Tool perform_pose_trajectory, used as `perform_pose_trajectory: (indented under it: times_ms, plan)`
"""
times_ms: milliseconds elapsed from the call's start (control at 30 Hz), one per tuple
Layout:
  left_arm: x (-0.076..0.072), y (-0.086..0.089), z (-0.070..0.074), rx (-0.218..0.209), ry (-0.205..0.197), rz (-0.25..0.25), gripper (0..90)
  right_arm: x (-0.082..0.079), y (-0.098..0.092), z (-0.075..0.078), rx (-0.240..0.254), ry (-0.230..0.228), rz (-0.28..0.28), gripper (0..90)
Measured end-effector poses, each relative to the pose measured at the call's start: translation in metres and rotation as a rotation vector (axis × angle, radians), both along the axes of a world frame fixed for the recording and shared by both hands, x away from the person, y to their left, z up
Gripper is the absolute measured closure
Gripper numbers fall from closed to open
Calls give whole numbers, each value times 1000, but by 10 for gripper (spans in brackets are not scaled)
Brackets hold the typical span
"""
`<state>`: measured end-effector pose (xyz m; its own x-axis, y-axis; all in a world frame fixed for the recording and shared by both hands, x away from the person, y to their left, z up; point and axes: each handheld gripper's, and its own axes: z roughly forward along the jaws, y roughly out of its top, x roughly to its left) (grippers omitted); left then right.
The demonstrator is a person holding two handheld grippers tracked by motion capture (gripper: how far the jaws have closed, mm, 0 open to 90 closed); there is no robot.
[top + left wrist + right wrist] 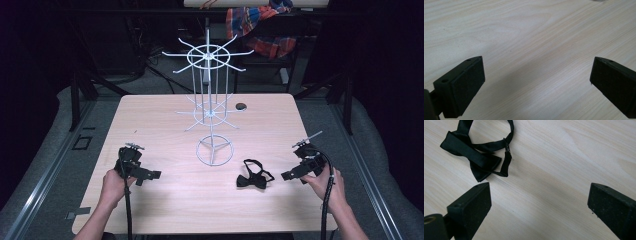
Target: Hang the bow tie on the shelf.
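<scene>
High view: your left gripper [150,175] and right gripper [291,174] hover with jaws spread, empty; the bow tie [255,176] lies on the bench [150,115] near your right one.

The table [150,115] is pale, smooth, matt wood grain, the rack [210,100] at its twelve o'clock side thin white-coated wire, the bow tie [477,157] black cloth with a faint sheen, and the gripper pads [471,210] matt black, finely rough.

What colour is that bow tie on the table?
Black all over; the bow tie shows best in the right gripper view.
</scene>
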<state>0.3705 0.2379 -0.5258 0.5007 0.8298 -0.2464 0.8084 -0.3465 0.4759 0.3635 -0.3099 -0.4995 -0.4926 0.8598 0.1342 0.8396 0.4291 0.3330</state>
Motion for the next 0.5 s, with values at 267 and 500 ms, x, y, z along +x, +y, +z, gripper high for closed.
perform_pose_trajectory:
  times_ms: [267,500]
  plan:
    - [-1,-3,1,34,2,-20,0,0,-1,1,11,-2,3,36]
    - [-1,-3,1,45,1,-13,0,4,5,-1,42,10,1,15]
